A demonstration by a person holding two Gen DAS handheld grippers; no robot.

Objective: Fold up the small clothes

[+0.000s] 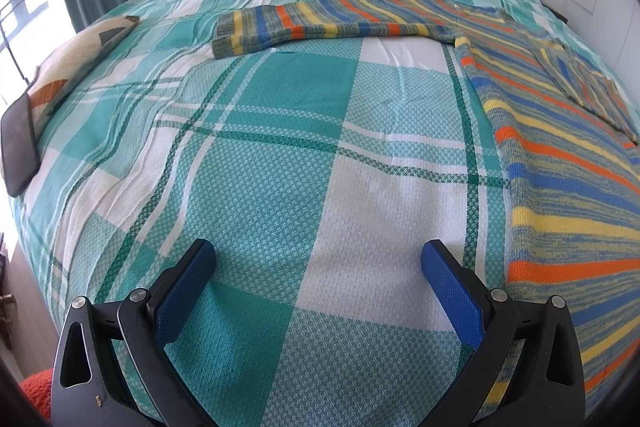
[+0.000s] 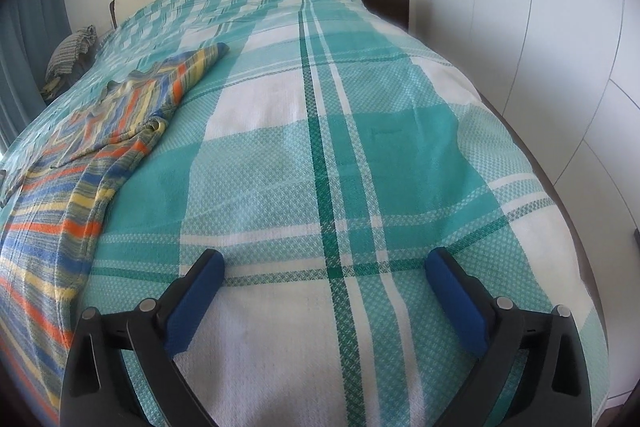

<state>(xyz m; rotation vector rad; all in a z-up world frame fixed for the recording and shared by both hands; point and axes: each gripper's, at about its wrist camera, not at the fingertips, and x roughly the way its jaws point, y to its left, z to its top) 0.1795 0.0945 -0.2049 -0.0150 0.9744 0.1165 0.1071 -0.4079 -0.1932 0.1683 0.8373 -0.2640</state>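
Both claws hang wide and hold nothing: my left claw (image 1: 318, 259) sits over bare bedspread (image 1: 256, 163), my right claw (image 2: 324, 265) likewise, each tilted down toward the bed. No earlier view is to hand, so I speak only of how they stand. I judge the spread jaws suit a fresh reach for cloth, since neither pad touches the striped sweater (image 1: 560, 155). That sweater lies flat on the bed, body toward me, one sleeve (image 1: 320, 23) stretched out sideways across the plaid, which reads to me as laid out ready for folding, no fold clearly made yet. From the left claw it lies just beside, off the right finger, its hem edge near that finger. From the right claw it lies off to the left, near but apart, with the other sleeve (image 2: 188, 67) running away up the bed
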